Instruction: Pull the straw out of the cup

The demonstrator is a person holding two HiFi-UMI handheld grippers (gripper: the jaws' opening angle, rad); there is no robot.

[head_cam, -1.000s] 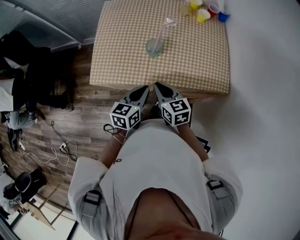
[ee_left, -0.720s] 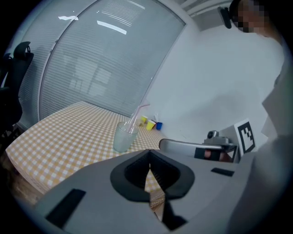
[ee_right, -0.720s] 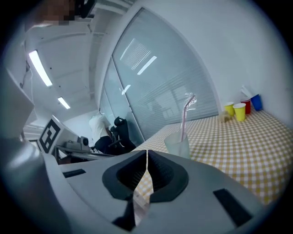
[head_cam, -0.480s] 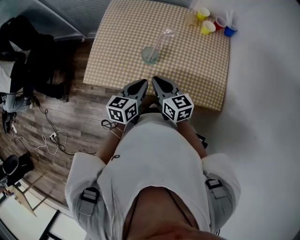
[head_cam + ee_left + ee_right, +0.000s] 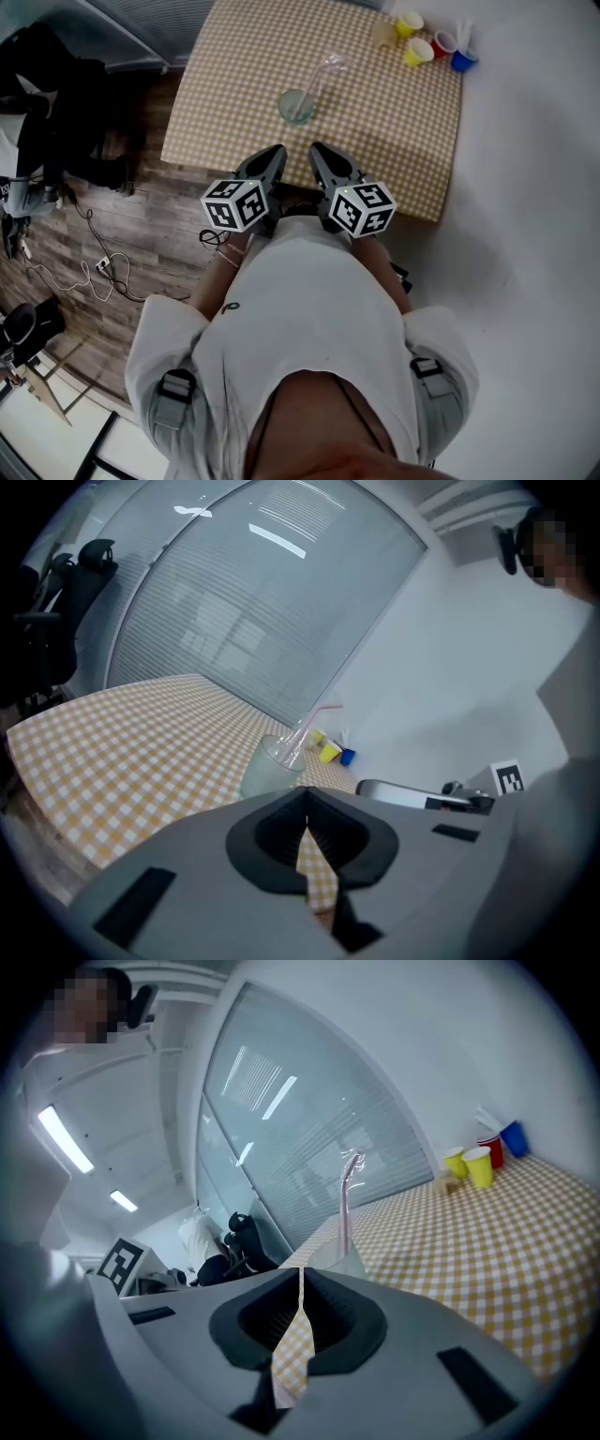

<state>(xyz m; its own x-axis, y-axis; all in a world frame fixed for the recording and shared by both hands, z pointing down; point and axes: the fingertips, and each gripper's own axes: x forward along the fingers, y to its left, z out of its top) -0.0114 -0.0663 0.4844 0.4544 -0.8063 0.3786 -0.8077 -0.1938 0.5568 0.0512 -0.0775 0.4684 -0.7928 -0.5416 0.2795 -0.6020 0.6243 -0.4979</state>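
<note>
Left gripper [image 5: 273, 157] and right gripper [image 5: 322, 154] hover at the table's [image 5: 234, 84] near edge, jaws together, empty. One clear cup [image 5: 294, 107] with one straw [image 5: 320, 79] stands just ahead, bare table around it.

No readable words, brands or numbers anywhere, only black-and-white square code patterns on the cube [image 5: 234, 203] of the left gripper [image 5: 274, 152] and on the right gripper [image 5: 317, 150], both at the near edge of the checked table [image 5: 403, 141].
</note>
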